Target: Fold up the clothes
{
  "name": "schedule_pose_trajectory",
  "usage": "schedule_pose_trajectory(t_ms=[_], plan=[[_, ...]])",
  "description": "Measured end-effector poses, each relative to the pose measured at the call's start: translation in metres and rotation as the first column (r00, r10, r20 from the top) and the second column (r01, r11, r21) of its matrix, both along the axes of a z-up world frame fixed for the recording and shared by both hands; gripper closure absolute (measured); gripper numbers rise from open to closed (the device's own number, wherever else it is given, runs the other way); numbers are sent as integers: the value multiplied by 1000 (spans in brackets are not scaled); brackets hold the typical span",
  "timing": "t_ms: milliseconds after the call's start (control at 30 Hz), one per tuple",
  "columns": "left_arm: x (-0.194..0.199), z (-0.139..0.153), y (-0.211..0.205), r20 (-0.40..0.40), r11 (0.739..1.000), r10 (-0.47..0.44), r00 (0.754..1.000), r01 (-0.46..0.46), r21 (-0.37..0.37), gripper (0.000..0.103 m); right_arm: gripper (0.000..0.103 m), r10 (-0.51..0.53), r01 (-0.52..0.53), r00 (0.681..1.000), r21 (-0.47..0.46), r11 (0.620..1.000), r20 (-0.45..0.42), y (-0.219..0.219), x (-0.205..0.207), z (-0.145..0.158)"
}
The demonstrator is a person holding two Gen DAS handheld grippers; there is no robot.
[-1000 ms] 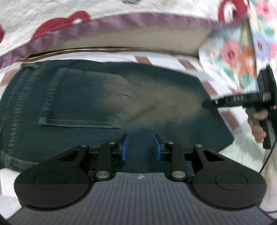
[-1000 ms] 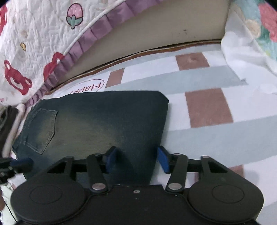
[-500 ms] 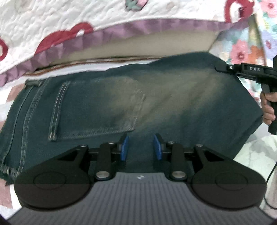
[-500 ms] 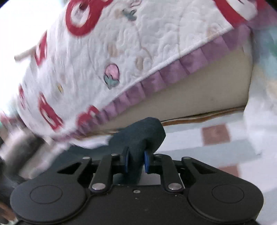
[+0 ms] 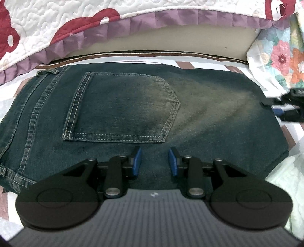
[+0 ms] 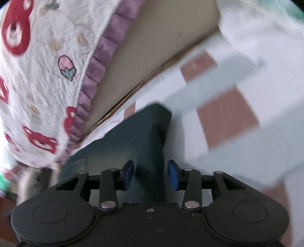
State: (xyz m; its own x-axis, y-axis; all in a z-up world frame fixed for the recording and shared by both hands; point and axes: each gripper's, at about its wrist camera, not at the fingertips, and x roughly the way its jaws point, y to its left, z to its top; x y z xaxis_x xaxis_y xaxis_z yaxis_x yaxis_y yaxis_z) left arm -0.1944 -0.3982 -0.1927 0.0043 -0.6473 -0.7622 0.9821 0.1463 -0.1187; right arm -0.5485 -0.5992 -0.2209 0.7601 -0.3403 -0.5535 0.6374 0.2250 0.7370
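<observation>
Dark blue folded jeans (image 5: 133, 114) lie flat on the patchwork bedsheet (image 5: 281, 178), back pocket up, waistband to the left. My left gripper (image 5: 154, 161) hovers over their near edge. Its blue pads stand apart with flat denim showing between them, nothing pinched. In the right wrist view, a thick folded corner of the jeans (image 6: 148, 136) runs between the fingers of my right gripper (image 6: 151, 172). Those jaws are opening, and the right pad (image 6: 173, 176) stands just off the cloth. The right gripper (image 5: 286, 108) also shows, blurred, at the jeans' right edge.
A white quilt with red prints and a purple ruffle (image 5: 171, 17) hangs over a beige mattress side (image 5: 171, 39) behind the jeans. A floral cloth (image 5: 283, 57) lies at the far right. The sheet (image 6: 237, 121) spreads to the right of the jeans.
The right gripper pinched the jeans' right corner and lifted it, then lowered it and spread its jaws. The jeans now lie flat again. The left gripper sank slightly, its pads unchanged.
</observation>
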Motion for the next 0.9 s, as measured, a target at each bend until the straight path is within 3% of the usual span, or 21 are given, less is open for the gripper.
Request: schedule_pose_trajectory(t_ms=[100, 167, 267, 500, 633, 700, 833, 900], plan=[[0, -2, 2, -11, 1000, 17, 1000, -17, -18, 72, 49, 10, -14, 998, 74, 997, 62, 24, -6, -6], [3, -2, 4, -37, 999, 37, 999, -38, -28, 72, 49, -31, 23, 997, 103, 994, 77, 50, -8, -9], [9, -1, 5, -78, 998, 59, 995, -61, -33, 72, 49, -80, 71, 991, 82, 994, 109, 77, -2, -9], [21, 3, 11, -150, 991, 116, 982, -124, -47, 72, 47, -290, 280, 952, 107, 954, 100, 114, 4, -23], [22, 5, 18, -132, 993, 90, 987, -99, -64, 72, 43, -223, 223, 975, 10, 975, -14, 121, 20, -9], [30, 2, 23, -189, 990, 99, 977, -116, -79, 72, 36, -275, 274, 961, 21, 961, 32, 118, 24, -16], [46, 2, 24, -315, 982, 150, 937, -177, -61, 72, 36, -335, 334, 937, 30, 942, 96, 115, 36, -22], [48, 3, 24, -330, 982, 153, 931, -181, -55, 72, 75, -324, 327, 941, -15, 945, 101, 120, 36, -16]])
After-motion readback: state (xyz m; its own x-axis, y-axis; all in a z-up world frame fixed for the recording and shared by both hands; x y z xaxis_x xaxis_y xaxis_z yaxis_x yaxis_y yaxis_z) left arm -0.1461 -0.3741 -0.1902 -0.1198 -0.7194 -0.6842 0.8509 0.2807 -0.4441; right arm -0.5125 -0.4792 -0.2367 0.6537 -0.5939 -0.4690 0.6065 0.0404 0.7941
